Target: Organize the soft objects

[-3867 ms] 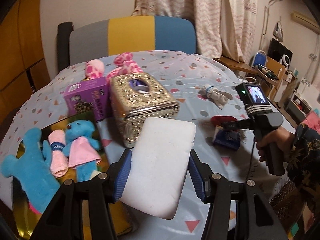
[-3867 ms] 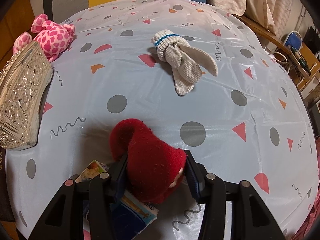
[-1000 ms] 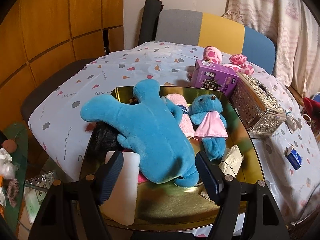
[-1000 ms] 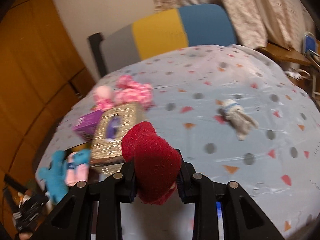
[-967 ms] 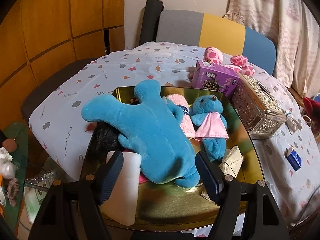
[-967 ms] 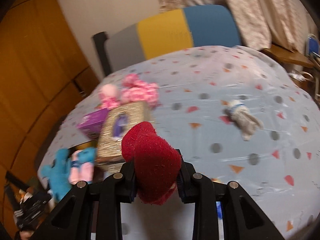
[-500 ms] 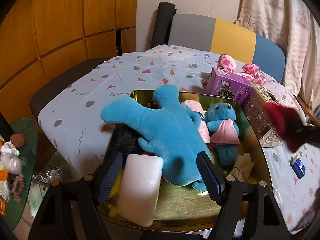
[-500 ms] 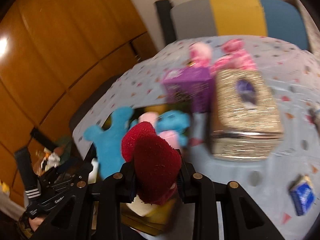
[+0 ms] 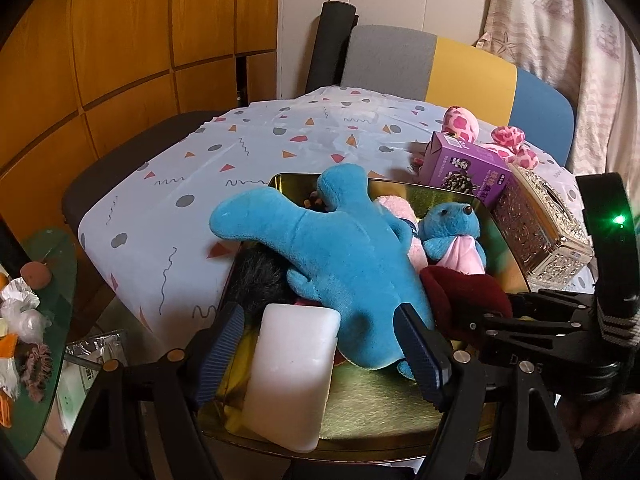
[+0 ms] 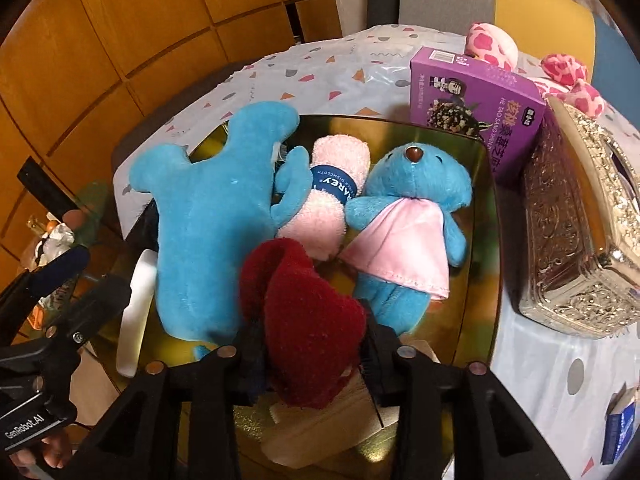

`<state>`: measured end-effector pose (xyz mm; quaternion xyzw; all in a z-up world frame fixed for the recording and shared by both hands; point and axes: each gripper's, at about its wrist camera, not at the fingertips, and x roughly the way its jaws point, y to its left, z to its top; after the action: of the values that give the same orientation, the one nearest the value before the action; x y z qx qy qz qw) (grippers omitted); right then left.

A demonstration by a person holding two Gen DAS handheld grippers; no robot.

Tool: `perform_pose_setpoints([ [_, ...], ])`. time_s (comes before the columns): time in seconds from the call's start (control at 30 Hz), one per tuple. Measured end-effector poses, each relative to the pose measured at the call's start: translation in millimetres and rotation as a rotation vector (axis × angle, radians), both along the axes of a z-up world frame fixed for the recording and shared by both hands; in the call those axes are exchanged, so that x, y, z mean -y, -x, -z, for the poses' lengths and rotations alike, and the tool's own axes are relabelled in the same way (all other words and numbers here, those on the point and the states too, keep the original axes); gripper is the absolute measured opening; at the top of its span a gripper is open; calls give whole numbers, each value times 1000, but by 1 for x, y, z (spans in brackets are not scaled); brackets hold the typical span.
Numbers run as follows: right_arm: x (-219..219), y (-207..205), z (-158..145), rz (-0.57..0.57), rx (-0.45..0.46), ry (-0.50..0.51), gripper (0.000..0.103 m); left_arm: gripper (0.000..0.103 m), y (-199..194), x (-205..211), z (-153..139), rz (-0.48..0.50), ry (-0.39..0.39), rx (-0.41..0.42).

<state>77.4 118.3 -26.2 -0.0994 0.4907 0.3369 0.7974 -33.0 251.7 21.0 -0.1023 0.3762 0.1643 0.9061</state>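
Red plush [image 10: 312, 332] sits lower centre of the right wrist frame, clamped between the fingers of the right hand-held gripper [image 10: 310, 350], over the gold tray [image 10: 486, 216]. Tray holds a big blue plush [image 10: 212, 216], pink rolled towel [image 10: 332, 196] and blue bear [image 10: 408, 216]. Purple box [image 10: 476, 92] and ornate tissue box [image 10: 572, 220] stand upper right on the worktop.

Left wrist frame: left hand-held gripper [image 9: 320, 354] wide apart, gripping nothing; white foam block [image 9: 292, 372] lies between its fingers at the tray's near edge, lower centre.
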Motion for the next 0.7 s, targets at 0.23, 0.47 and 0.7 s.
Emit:
perform_pose_setpoints([
  [0.23,14,1,-18,19,8,-48,47,78,0,3,-1,5,-2,2],
  [0.47,35,6,-43,57,66,-103,53,78,2,9,-5,19,-12,7],
  [0.7,72,1,-64,129,113,-144,53,78,1,20,-10,44,-29,9],
])
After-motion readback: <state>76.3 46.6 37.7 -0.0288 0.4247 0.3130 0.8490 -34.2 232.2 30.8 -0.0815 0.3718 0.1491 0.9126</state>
